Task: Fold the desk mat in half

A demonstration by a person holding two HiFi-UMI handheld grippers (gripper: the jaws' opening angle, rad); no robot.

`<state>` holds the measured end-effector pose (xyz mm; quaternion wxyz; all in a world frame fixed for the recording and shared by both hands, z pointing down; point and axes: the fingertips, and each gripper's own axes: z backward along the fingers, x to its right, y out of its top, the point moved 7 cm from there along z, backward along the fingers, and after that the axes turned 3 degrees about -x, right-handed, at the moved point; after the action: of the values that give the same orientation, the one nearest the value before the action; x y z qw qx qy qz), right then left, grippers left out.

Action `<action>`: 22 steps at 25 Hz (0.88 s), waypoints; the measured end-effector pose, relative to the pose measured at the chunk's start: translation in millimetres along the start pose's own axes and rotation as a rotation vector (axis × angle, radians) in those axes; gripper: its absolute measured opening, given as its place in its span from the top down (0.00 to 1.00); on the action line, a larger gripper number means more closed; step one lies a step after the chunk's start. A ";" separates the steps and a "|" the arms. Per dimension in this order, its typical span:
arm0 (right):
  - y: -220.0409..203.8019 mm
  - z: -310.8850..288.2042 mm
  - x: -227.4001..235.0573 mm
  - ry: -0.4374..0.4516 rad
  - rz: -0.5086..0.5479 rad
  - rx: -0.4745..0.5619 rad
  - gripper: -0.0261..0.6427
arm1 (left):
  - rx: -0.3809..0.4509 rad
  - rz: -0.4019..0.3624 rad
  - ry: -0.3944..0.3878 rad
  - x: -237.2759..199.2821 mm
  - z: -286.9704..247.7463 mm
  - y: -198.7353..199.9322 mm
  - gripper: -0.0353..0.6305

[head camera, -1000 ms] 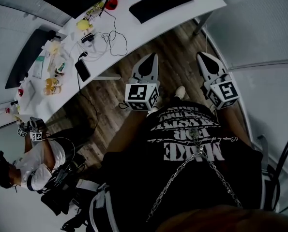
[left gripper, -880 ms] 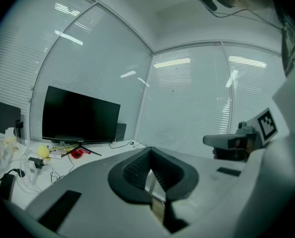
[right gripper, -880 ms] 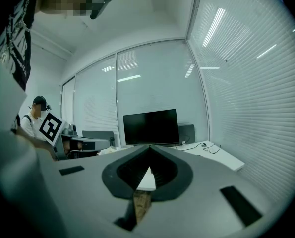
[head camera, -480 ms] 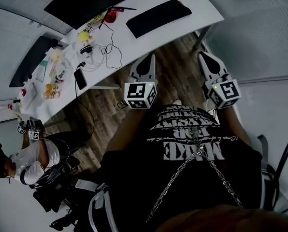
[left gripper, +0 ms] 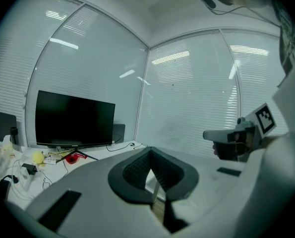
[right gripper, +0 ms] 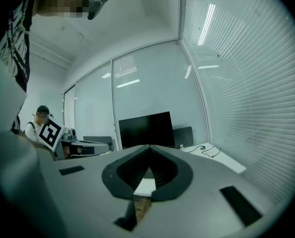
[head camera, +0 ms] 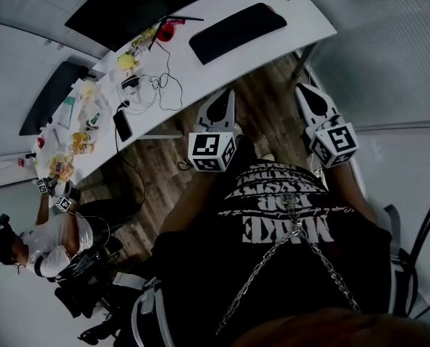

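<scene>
Stands on a wood floor (head camera: 164, 186), facing one long white desk (head camera: 305, 27). Holds two grippers, one in each hand, both out over the floor and not yet at the desk.

The left gripper (head camera: 227, 92): shut tight, tips touching, nothing held. The right gripper (head camera: 303, 89): shut tight too, tips touching, nothing held. One marker cube (head camera: 211, 150) on each, so two in all.

One black mat (head camera: 236, 31) on the desk, lying flat and open, not yet folded. Ahead of the two grippers and well apart from both.

Two dark screens on the desk: one big screen (head camera: 142, 2) just behind the mat, and one more far along to the left. Between the two, a small mess: one yellow thing (head camera: 126, 61), one red thing (head camera: 165, 29), one black phone (head camera: 122, 125) near the desk edge, and some thin wires (head camera: 159, 85).

One more person (head camera: 34, 244) sitting low at the left of the head view, close to the desk, with two small cubes (head camera: 63, 203) held up by the desk edge.

In the left gripper view, shut tips in front, the big screen past them to the left, the right gripper off at the right. In the right gripper view, shut tips again, the big screen straight behind them.
</scene>
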<state>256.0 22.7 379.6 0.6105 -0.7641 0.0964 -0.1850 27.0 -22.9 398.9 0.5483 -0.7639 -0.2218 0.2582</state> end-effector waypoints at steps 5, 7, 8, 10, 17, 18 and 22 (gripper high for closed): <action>-6.9 -17.0 17.5 -0.029 -0.023 -0.034 0.97 | -0.019 0.025 -0.017 -17.7 -31.1 -0.9 0.95; -7.9 -23.6 24.6 -0.049 -0.024 -0.045 0.97 | -0.020 0.026 -0.040 -21.8 -44.7 -0.3 0.95; -7.6 -28.2 27.9 -0.058 -0.021 -0.048 0.97 | -0.019 0.023 -0.051 -24.4 -52.1 0.4 0.95; -5.2 -40.4 32.7 -0.070 -0.013 -0.052 0.97 | -0.013 0.020 -0.069 -32.8 -67.0 4.0 0.95; 21.9 -95.0 40.9 -0.096 0.031 -0.035 0.97 | 0.021 0.013 -0.120 -76.7 -122.2 33.2 0.95; 26.1 -103.9 42.7 -0.101 0.035 -0.030 0.97 | 0.025 0.014 -0.126 -83.9 -129.7 37.0 0.95; 35.1 -137.3 45.2 -0.121 0.036 -0.026 0.97 | 0.033 0.013 -0.153 -111.4 -150.9 47.7 0.95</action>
<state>245.0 -125.7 378.6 0.6085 -0.7798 0.0756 -0.1263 40.3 -215.6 410.4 0.5404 -0.7343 -0.2538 0.3231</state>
